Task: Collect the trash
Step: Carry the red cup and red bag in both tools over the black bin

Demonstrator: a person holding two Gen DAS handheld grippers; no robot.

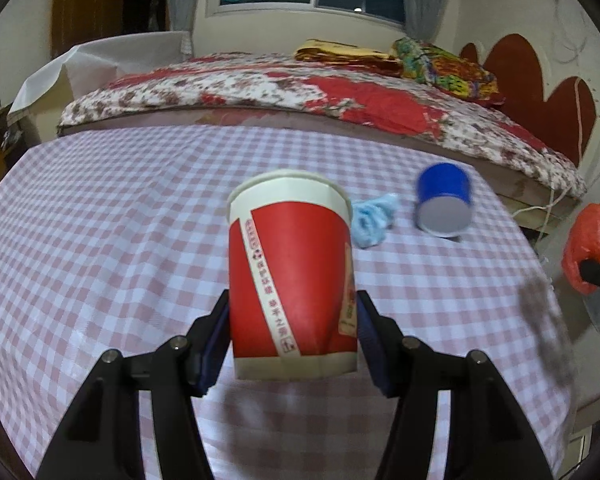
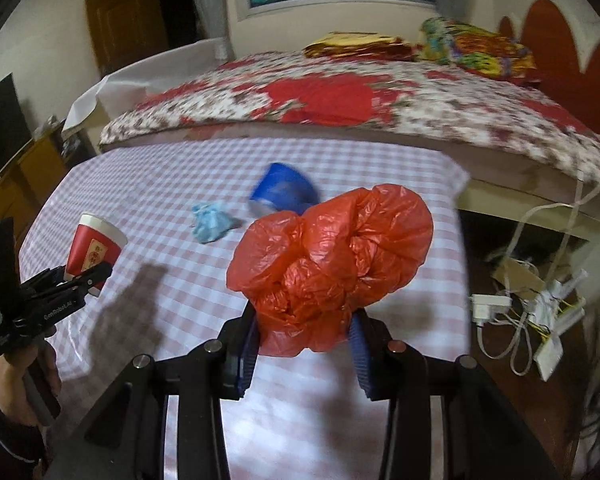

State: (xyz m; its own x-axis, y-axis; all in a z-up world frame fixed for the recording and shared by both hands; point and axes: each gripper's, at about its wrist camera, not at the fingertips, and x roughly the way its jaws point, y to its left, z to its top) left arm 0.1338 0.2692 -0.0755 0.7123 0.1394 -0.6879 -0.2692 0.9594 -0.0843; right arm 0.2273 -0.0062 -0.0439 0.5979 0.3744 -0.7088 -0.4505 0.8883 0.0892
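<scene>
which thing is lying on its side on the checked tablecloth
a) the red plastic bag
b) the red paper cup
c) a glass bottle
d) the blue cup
d: the blue cup lies tipped over on the tablecloth beside a crumpled blue wad, while the red paper cup is held upright in the left claw and the red plastic bag is held in the right claw.

Checkered table (image 1: 100,220), blue cup (image 1: 443,204), seemingly tissue (image 1: 372,220)
</scene>
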